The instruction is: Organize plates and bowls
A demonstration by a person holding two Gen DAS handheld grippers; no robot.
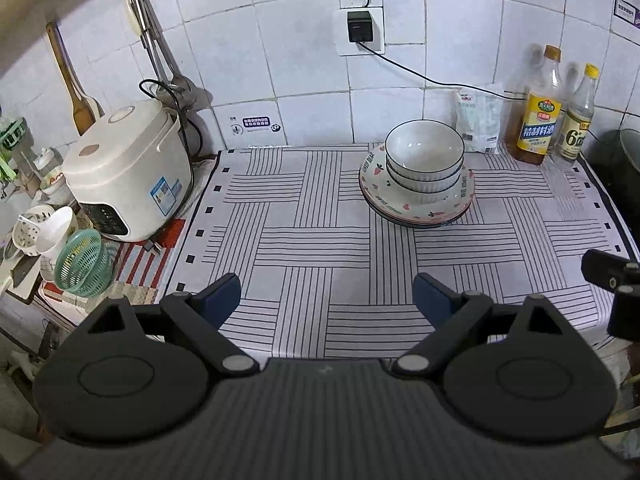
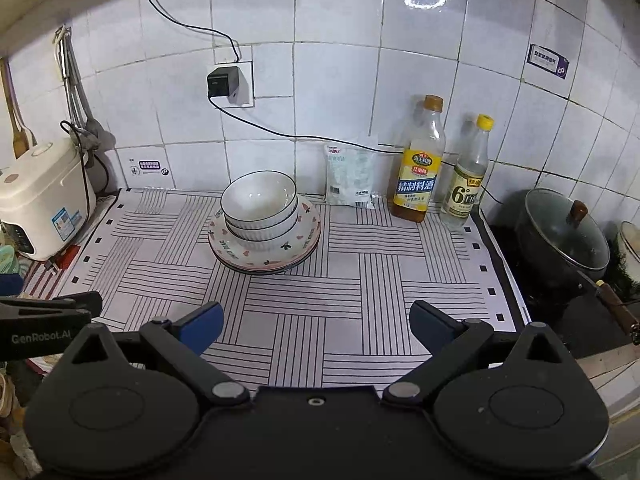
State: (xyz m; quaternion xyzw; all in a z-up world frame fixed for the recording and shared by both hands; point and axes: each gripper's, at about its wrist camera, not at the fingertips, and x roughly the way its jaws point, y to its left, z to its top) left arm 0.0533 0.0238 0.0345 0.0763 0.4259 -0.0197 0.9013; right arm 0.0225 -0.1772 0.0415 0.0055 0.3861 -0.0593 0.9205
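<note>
On the striped cloth (image 1: 304, 216) my stack sits toward the back, near the tiled wall, well ahead of both my tools. The plates (image 1: 460, 200) lie flat at the bottom, round so no long axis, pale with small pink heart and strawberry marks. Three white ribbed bowls (image 1: 424, 152) with dark rims nest on them, mouths up. My left gripper (image 1: 326, 296) hangs spread wide and empty; my right gripper (image 2: 316, 324) likewise.

Both wrist views face tiled wall, angled down from near counter edge; share bowl stack (image 1: 424, 164).
</note>
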